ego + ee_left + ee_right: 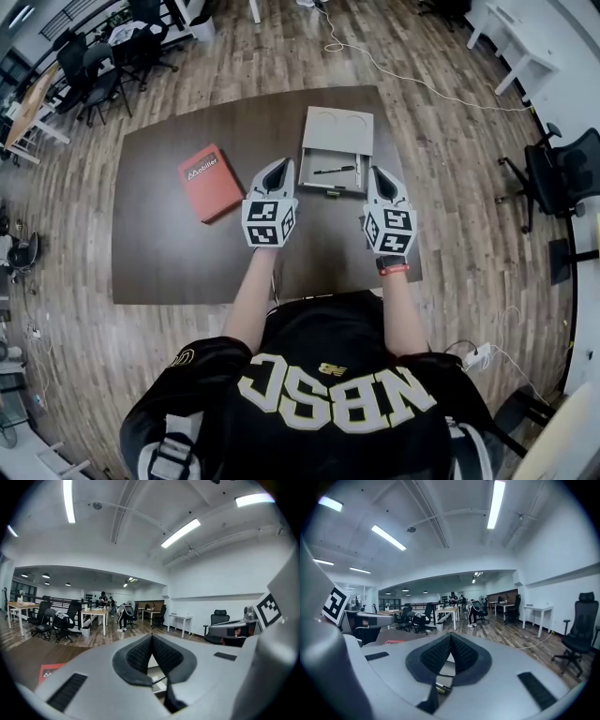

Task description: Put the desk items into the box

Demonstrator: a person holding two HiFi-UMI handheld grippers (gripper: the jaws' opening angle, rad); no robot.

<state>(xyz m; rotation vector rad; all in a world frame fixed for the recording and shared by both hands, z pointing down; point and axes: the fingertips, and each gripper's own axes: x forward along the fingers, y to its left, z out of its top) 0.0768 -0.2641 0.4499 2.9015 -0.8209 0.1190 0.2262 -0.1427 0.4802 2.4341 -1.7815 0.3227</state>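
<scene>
1. Grey box [323,150] already holds a pen [334,171]; the red case [210,181] lies on the table [169,253], left of it.
2. Left claw [278,166] and right claw [378,174] hover closed, empty.
3. Next, I judge: open one over the case.

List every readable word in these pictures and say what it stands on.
"Mobilier", white, on the red item; last letters unsure.
"NBSC", upside down here, on the shirt.
Shirt emblem: too small to read.
Marker cubes: patterns only, no words.
</scene>
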